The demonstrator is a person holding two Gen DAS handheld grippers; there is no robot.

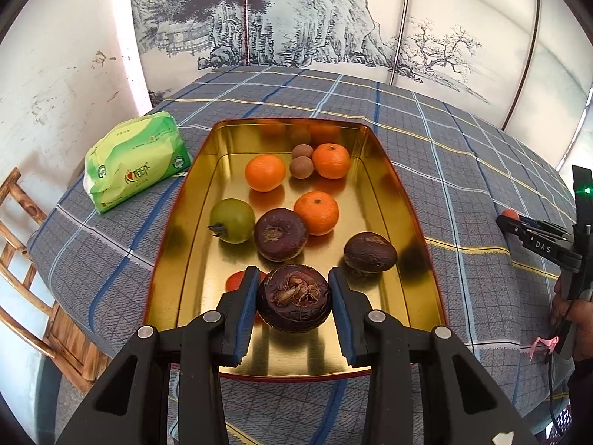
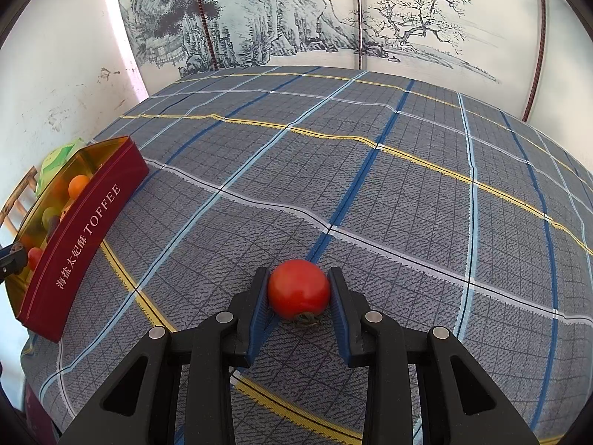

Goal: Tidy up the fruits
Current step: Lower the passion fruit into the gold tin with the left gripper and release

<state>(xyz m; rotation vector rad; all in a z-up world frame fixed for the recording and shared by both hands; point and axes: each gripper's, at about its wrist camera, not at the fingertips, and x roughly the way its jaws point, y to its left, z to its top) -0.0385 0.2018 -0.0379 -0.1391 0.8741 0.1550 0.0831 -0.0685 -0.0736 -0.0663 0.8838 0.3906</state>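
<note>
A gold-lined red tin (image 1: 404, 222) holds three oranges, the nearest one (image 1: 317, 212), a green fruit (image 1: 233, 220), two brown longans (image 1: 301, 167), two dark purple fruits (image 1: 280, 234) and a small red fruit (image 1: 237, 280). My left gripper (image 1: 293, 302) is shut on a third dark purple fruit (image 1: 294, 296) over the tin's near end. My right gripper (image 2: 298, 294) is shut on a red tomato (image 2: 298, 293) just above the checked tablecloth (image 2: 407, 204), right of the tin (image 2: 89, 230).
A green tissue pack (image 1: 135, 163) lies left of the tin. A wooden chair (image 1: 22, 252) stands at the table's left edge. A painted screen (image 1: 296, 15) stands behind the table. The right gripper also shows in the left wrist view (image 1: 507, 217).
</note>
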